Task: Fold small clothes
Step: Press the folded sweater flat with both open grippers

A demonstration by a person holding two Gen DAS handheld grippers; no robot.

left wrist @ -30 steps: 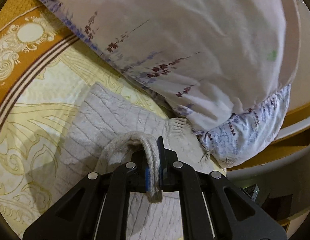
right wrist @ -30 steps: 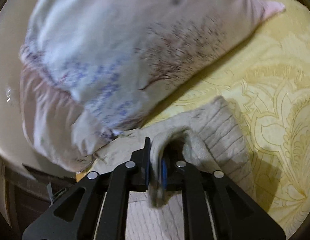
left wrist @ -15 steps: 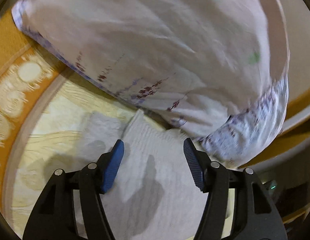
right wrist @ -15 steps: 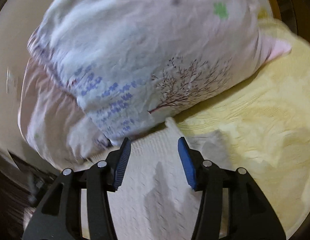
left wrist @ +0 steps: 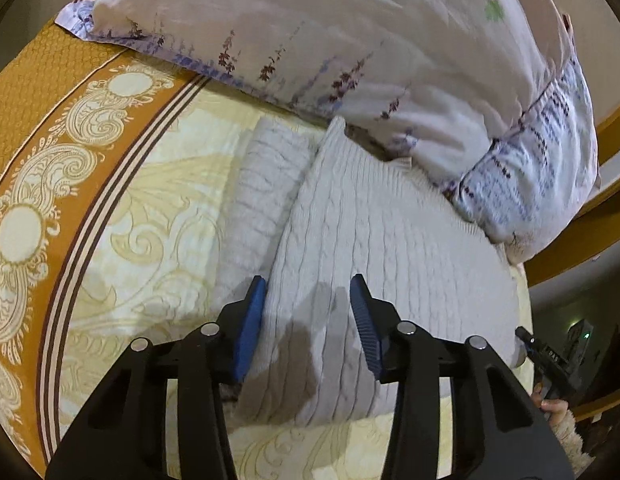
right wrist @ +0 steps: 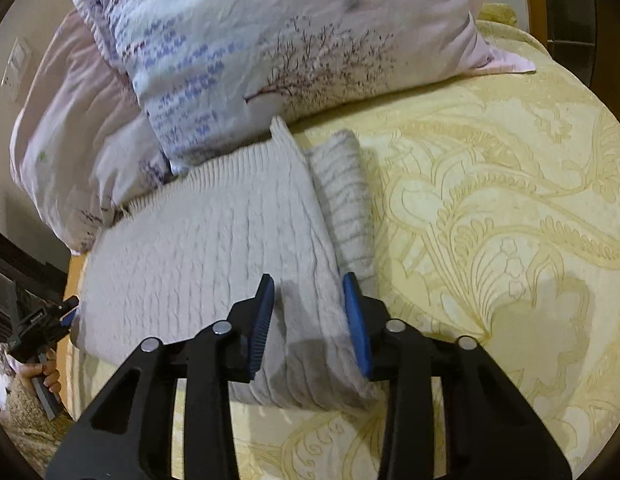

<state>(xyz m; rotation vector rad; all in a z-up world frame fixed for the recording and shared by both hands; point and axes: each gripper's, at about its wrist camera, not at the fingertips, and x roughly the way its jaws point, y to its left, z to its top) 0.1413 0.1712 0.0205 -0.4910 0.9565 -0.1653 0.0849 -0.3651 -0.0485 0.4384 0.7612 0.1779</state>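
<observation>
Left wrist view: folded knit sweater [left wrist: 381, 248] beneath closing, empty left tool [left wrist: 308, 320].

Matt cable-knit sweater [left wrist: 389, 248] on smooth patterned cloth bedspread [left wrist: 122, 248]

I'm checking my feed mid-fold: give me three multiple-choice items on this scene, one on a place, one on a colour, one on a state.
1. The knit sweater lies:
A. on the floor
B. on the bedspread, touching the floral pillow
C. on a chair

2. The claw pads are:
A. red
B. green
C. blue

3. The left claw is:
A. clamped on a sleeve
B. apart, gripping nothing
C. out of view

Answers:
1 B, its far edge meets the pillow.
2 C, blue ribbed pads.
3 B, its jaws are closing over the sweater with nothing pinched.
</observation>
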